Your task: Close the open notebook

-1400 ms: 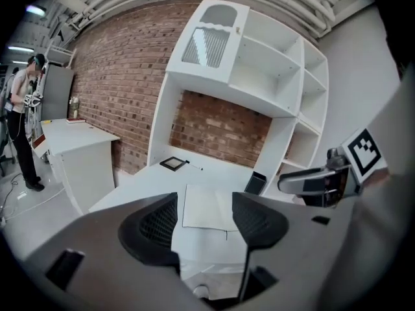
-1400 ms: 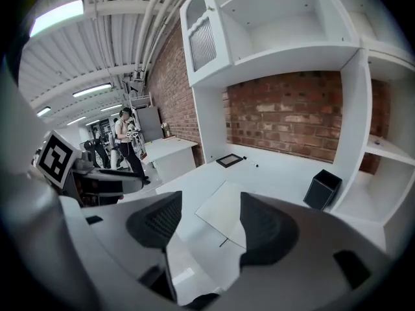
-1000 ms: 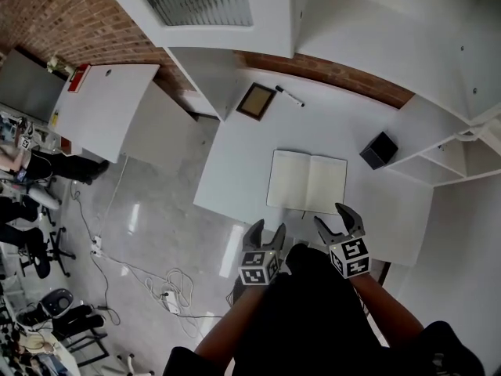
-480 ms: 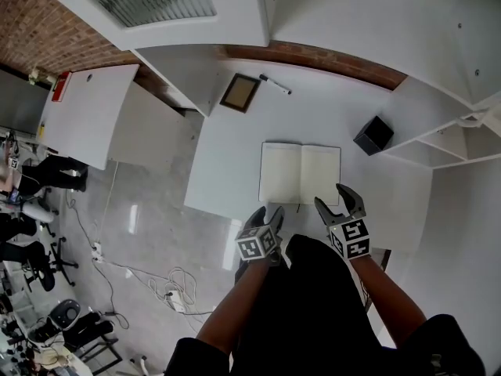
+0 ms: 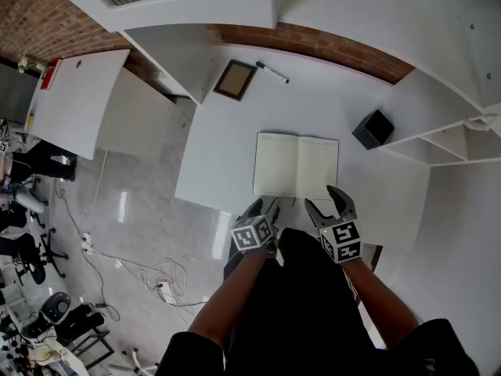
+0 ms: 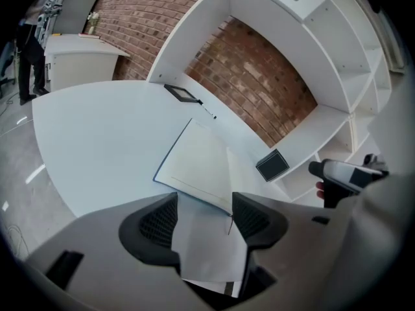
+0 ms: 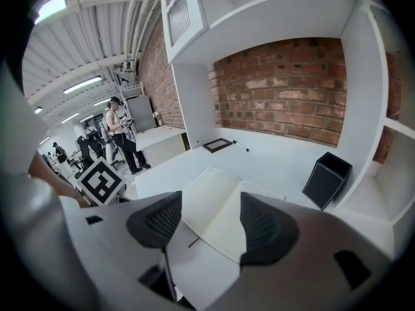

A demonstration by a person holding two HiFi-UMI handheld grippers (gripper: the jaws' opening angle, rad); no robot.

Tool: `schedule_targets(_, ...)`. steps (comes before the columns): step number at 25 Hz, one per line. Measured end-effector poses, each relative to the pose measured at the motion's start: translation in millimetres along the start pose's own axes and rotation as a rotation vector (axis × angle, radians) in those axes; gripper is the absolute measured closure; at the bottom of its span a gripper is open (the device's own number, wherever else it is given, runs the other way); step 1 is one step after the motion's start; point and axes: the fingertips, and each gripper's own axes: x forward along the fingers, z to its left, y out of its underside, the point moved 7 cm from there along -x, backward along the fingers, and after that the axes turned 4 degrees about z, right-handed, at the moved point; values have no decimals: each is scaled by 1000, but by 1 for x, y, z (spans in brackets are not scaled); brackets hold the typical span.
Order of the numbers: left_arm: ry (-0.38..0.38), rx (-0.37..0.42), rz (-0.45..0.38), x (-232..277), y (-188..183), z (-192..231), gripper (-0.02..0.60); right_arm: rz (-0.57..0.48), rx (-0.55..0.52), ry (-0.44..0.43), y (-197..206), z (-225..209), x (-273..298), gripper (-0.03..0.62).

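Your notebook [image 5: 296, 166] lies open and flat on the white tabletop [image 5: 223, 151], both pale pages facing up, its spine running away from you. It sits near the edge closest to you. A thin ribbon [image 6: 229, 224] hangs out from the bottom of the spine onto the tabletop.

Your left tool [image 5: 262, 204] hangs just short of the notebook's near edge, below the left page. Its jaws stand apart with nothing held between them; in the left gripper view you look past them at the near edge of the left page and the ribbon.

Your right tool [image 5: 327, 202] is at the near right corner of the notebook, its tips over the bottom of the right page as the head view shows it. You cannot tell from the views whether it touches the paper. Its jaws are also spread wide and hold nothing; the spine and right page show between them.

Further back on the tabletop, a small black box [image 5: 373, 128] stands to the right of the notebook, well apart from it. A dark picture frame [image 5: 236, 80] lies flat at the far left, with a marker pen [image 5: 273, 72] just beside it, near the brick wall [image 5: 313, 44].
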Motion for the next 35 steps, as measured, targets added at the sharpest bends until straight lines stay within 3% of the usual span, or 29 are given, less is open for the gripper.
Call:
schedule_targets(3,-13,-50,-15,8,4,3,339,3,1,-16,4,-1,4,329)
schedule_targets(8,13,-213,-40,10,2,5,339,26,-9,-37,5,0,8,329)
schedule_targets(13,-9,-261,-76,14,-4,9,339,49,-23,-49,11,-4,11,329)
schedule_targets(18,-22,-387,-119,15,-2,12,339,49,-9,-46,12,-9,11,329)
schedule_targets(35,-73,-465,-162,21,-6,12,341,74,16,-56,26,-18,9,330)
